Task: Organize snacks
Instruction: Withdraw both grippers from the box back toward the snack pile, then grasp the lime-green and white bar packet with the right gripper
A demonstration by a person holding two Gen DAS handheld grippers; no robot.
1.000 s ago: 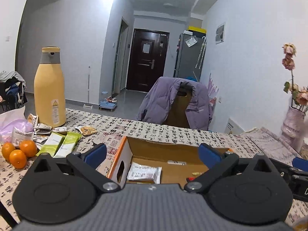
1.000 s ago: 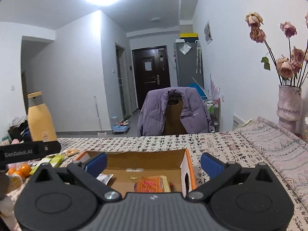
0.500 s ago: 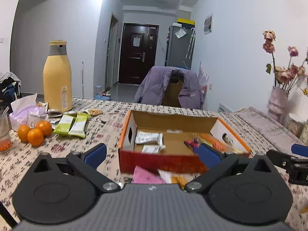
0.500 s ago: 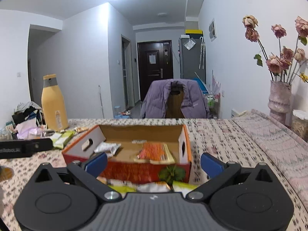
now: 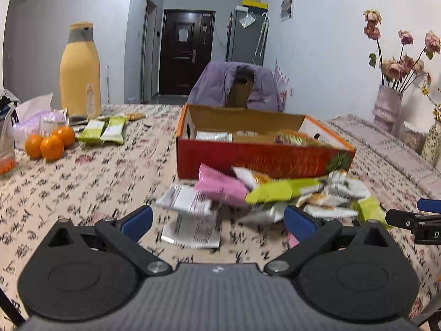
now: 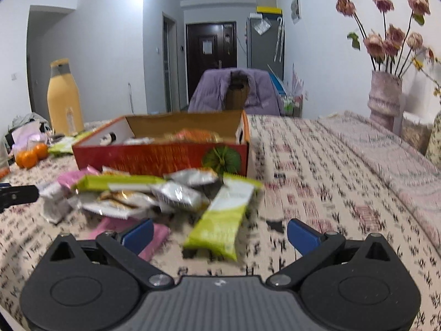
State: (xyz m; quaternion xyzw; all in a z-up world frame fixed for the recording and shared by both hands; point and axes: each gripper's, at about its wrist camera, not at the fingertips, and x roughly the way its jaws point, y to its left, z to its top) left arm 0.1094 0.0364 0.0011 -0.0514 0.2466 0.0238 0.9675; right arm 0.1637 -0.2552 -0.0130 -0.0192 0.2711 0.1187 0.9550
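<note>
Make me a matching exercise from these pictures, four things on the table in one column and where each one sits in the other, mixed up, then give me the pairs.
Things:
1. oranges
2. vase
3. pink packet
4. yellow bottle

Places:
A. far right side of the table, holding dried roses
B. in the snack pile in front of the red box
C. standing upright at the far left, behind the green packets
D. grouped on the left, nearer the camera than the green packets

Pairs: 1-D, 2-A, 3-B, 4-C

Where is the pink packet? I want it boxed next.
In the left wrist view the pink packet lies on the table centre, in the snack pile just before the red box, beside a green packet.
</note>
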